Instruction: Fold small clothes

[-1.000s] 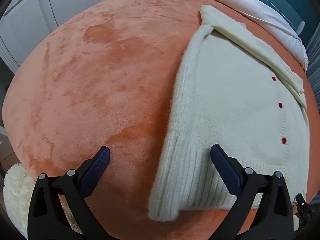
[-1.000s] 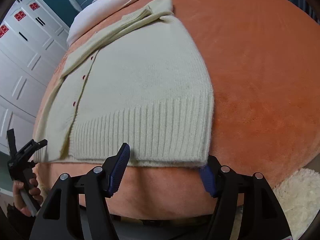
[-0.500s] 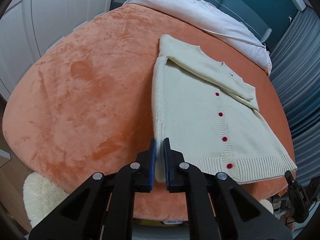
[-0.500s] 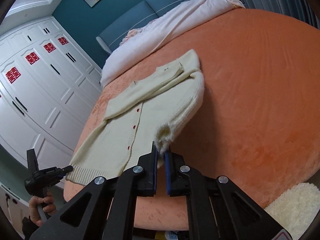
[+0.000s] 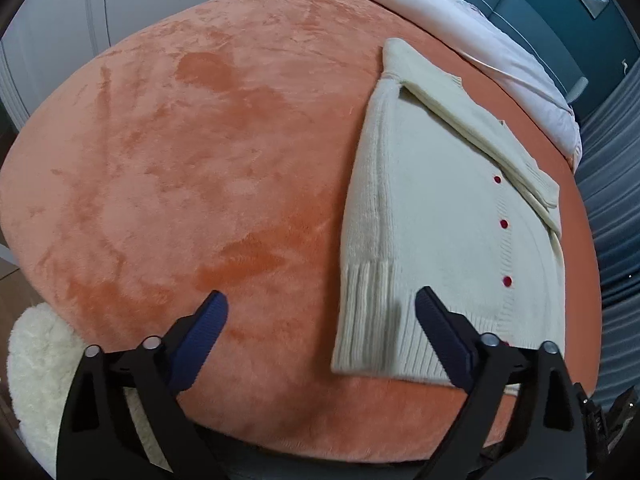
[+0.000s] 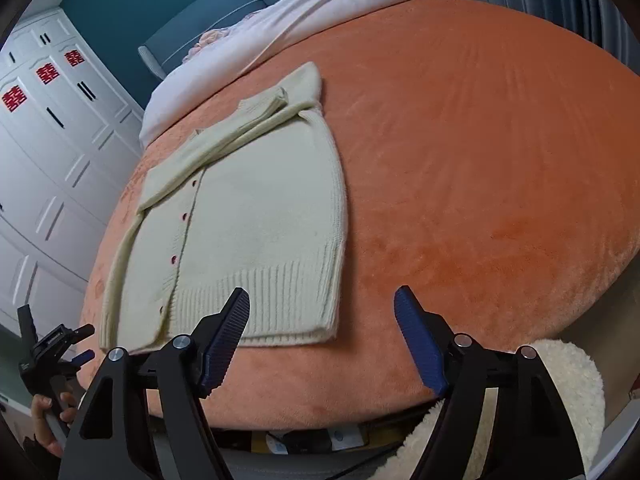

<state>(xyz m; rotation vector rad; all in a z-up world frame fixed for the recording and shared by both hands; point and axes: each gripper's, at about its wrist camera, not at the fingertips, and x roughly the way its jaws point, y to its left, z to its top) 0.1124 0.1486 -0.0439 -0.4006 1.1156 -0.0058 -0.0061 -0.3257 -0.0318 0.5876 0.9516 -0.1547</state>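
Note:
A cream knit cardigan (image 5: 436, 216) with red buttons lies flat on the orange plush bed (image 5: 180, 168), one sleeve folded across its top and one side folded in over the body. It also shows in the right wrist view (image 6: 256, 224). My left gripper (image 5: 320, 336) is open and empty, above the hem's folded left corner near the bed's front edge. My right gripper (image 6: 322, 340) is open and empty, above the hem's right corner. The left gripper also shows in the right wrist view (image 6: 52, 356), held in a hand.
A pale pink duvet (image 6: 288, 28) lies along the far side of the bed. White wardrobe doors (image 6: 44, 152) stand beyond the bed. A cream fluffy rug (image 5: 32, 360) lies on the floor below the bed's front edge. Blue curtains (image 5: 616, 208) hang at the right.
Both grippers were shut on the cardigan's hem corners half a second ago, lifting them. Now both are open and the cardigan lies flat with its side folded inward.

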